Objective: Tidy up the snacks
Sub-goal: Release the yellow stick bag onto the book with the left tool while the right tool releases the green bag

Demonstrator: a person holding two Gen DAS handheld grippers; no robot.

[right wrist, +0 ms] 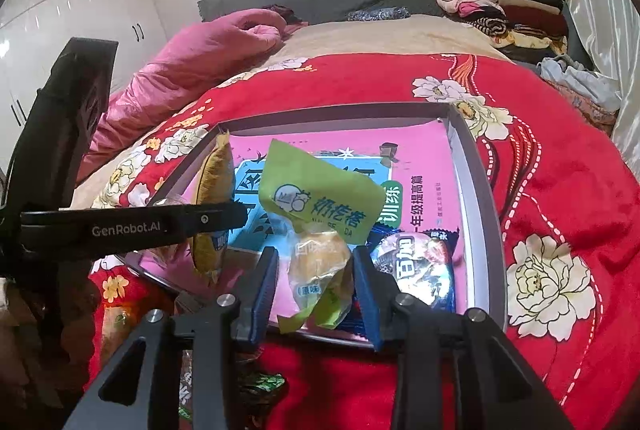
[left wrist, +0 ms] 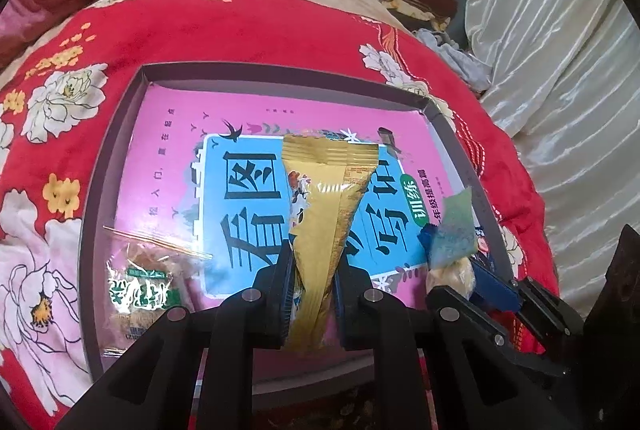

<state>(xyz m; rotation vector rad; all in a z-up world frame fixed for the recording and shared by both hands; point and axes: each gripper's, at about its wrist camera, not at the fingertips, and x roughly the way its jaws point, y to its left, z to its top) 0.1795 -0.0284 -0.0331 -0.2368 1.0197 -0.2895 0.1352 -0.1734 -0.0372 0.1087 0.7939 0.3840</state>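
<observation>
A shallow grey box lies on the red floral bedspread, with a pink and blue book as its floor. My left gripper is shut on a gold snack packet, held upright over the box; the packet shows in the right wrist view. My right gripper is shut on a green-labelled pastry packet, held above the box's near right corner; it shows in the left wrist view. A clear cake packet lies in the box's left side. A dark blue packet lies at its right.
A pink quilt lies bunched at the far left of the bed. A stack of folded clothes stands at the far right by a white curtain. More snack packets lie on the bedspread just before the box.
</observation>
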